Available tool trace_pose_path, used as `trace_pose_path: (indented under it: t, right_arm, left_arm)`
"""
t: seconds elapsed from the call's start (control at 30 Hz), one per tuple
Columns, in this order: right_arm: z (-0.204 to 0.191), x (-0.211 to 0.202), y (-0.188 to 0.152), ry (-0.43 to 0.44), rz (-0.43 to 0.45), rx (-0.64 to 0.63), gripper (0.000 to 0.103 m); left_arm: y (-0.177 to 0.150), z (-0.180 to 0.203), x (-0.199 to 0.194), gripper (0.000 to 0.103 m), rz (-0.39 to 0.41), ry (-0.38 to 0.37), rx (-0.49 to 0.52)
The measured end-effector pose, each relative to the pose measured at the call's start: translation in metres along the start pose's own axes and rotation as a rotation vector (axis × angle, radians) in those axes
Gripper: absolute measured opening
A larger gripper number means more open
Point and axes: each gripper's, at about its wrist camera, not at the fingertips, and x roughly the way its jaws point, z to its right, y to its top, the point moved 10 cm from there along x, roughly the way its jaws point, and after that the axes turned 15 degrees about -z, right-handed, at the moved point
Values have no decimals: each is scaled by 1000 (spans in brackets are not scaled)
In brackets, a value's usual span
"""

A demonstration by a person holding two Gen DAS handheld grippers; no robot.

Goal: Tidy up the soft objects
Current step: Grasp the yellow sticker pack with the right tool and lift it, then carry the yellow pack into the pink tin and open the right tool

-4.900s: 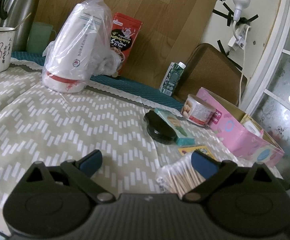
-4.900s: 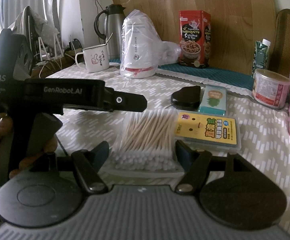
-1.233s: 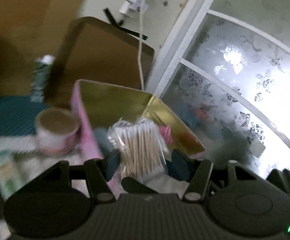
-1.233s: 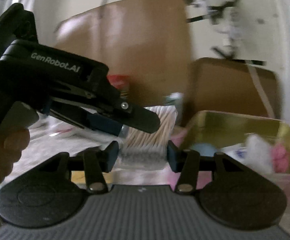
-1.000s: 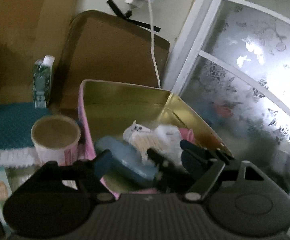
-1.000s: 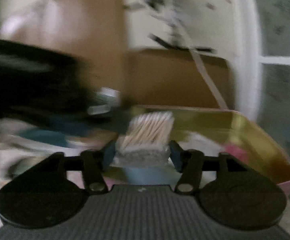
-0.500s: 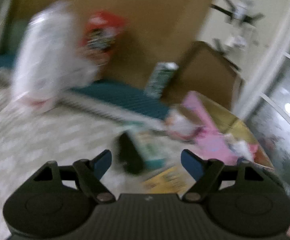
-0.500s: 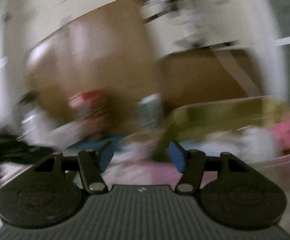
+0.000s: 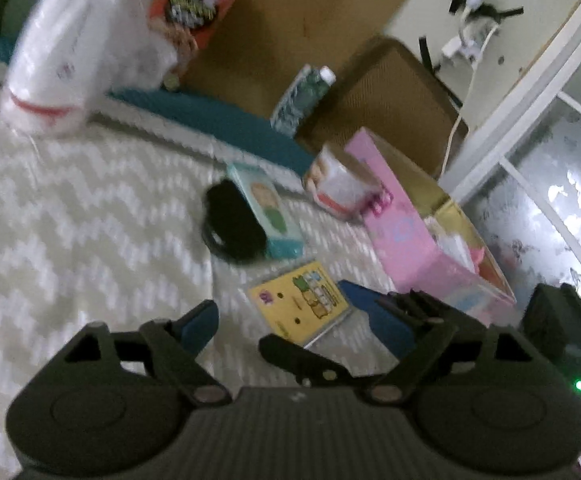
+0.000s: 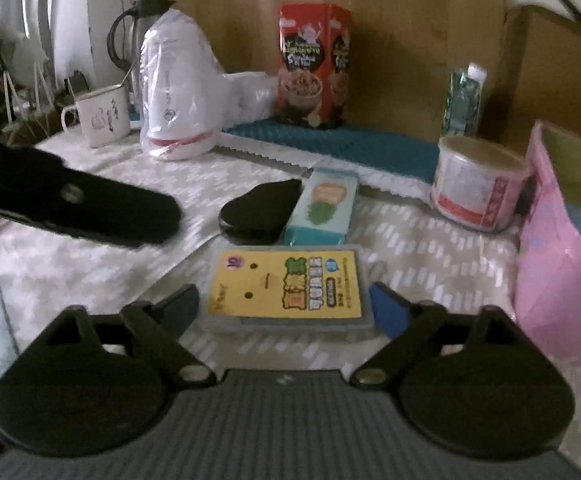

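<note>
Both views are dim and soft with motion blur. Daylight glares through the frosted window [image 9: 562,184] in the left wrist view, while fisheye bending curves the edges and darkens the corners.

This is a home. A worktop with a zigzag cloth [image 10: 430,240] holds a mug [image 10: 100,120], a kettle [image 10: 130,36], a red food box [image 10: 314,64] and a milk carton [image 10: 464,100].
</note>
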Motion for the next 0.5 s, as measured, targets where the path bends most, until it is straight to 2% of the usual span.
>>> trace_pose_path:
  t: [0.03, 0.1, 0.17, 0.27, 0.4, 0.5]
  right_arm:
    - [-1, -2, -3, 18, 6, 1, 91]
    - [-1, -9, -7, 24, 35, 5, 91]
    - [-1, -19, -9, 30, 80, 12, 91]
    - [2, -32, -7, 16, 142, 21, 91]
    - [17, -58, 0, -87, 242, 6, 91]
    - [47, -81, 2, -151, 301, 60, 91]
  left_arm:
    - [-2, 1, 5, 80, -14, -5, -1]
    - [-4, 4, 13, 64, -39, -30, -2]
    - [-6, 11, 17, 59, -60, -53, -1]
    - [-1, 29, 18, 57, -49, -51, 35]
    - [19, 69, 17, 57, -21, -70, 127]
    - [36, 109, 27, 57, -18, -85, 213]
